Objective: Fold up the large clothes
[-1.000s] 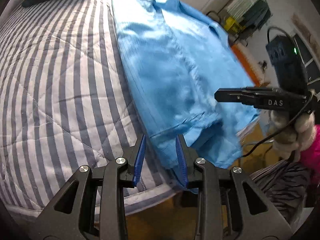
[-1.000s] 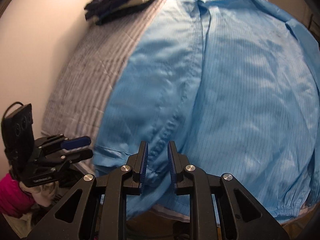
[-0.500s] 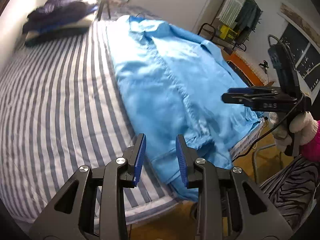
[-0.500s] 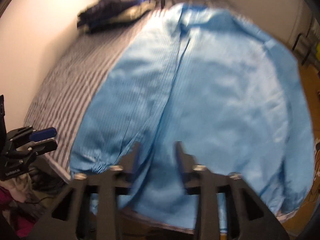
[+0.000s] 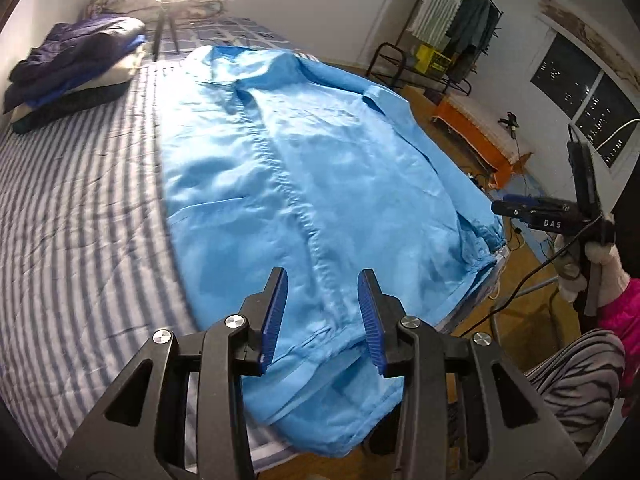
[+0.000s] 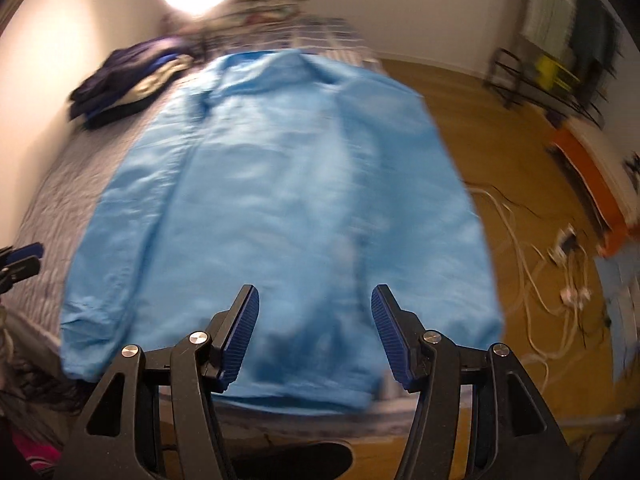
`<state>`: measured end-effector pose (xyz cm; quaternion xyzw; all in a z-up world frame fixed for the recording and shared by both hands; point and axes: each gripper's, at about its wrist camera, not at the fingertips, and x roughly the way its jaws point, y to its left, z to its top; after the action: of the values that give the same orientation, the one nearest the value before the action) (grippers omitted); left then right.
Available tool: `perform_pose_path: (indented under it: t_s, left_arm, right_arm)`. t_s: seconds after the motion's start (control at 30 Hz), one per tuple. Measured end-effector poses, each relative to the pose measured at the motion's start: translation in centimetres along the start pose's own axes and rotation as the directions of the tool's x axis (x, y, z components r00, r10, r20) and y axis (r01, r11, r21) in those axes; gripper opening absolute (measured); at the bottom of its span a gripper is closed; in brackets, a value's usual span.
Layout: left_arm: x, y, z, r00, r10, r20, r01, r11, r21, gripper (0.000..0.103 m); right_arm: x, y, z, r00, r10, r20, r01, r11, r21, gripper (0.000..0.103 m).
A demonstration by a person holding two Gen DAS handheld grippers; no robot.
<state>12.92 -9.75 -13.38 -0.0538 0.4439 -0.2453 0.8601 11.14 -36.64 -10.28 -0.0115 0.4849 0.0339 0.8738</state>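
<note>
— Two grippers are hovering over what, exactly?

— Both are hanging above the near hem of the light blue garment (image 5: pixel 320 184), which is lying spread flat on the striped bed (image 5: pixel 80 200), along its edge beside the wooden floor (image 6: pixel 480 128).

— Is the left gripper (image 5: pixel 322 316) holding it?

— No. Its jaws have just been widening and are standing parted, with nothing pinched between them.

— And the right gripper (image 6: pixel 316 336)?

— Gaping wider, jaws also just opening, clear of the garment's cloth. That view is blurring.

— Anything else lying near the garment?

— One pile of dark folded clothes (image 5: pixel 72 64) is sitting beyond it, at the bed's far corner.
</note>
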Motion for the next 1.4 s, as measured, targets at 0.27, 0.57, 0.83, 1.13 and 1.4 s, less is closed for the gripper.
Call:
perform_pose_path:
  t_s: [0.27, 0.57, 0.83, 1.13, 1.4]
  left_arm:
    - [2.7, -2.3, 1.6, 0.998, -0.043, -0.036, 0.044, 0.999, 0.028, 0.037]
    - [5.0, -3.1, 2.8, 0.996, -0.065, -0.068, 0.067, 0.997, 0.034, 0.037]
    - [6.5, -3.7, 2.9, 0.995, -0.038, -0.091, 0.045, 0.996, 0.077, 0.050]
    - [7.6, -4.3, 2.7, 0.992, -0.057, -0.115, 0.068, 0.992, 0.101, 0.050]
    - [7.4, -4.2, 2.5, 0.991, -0.065, -0.113, 0.077, 0.991, 0.107, 0.050]
  right_arm:
    - [2.0, -8.2, -0.9, 0.992, -0.120, -0.041, 0.125, 0.981, 0.146, 0.058]
    - [4.6, -12.9, 0.1, 0.986, -0.149, -0.076, 0.163, 0.960, 0.229, 0.058]
    - [6.7, -14.0, 0.6, 0.988, -0.123, -0.098, 0.142, 0.966, 0.216, 0.062]
    - [8.4, -14.4, 0.9, 0.988, -0.080, -0.129, 0.105, 0.974, 0.200, 0.058]
    - [8.1, -13.2, 1.2, 0.984, -0.108, -0.140, 0.128, 0.982, 0.138, 0.005]
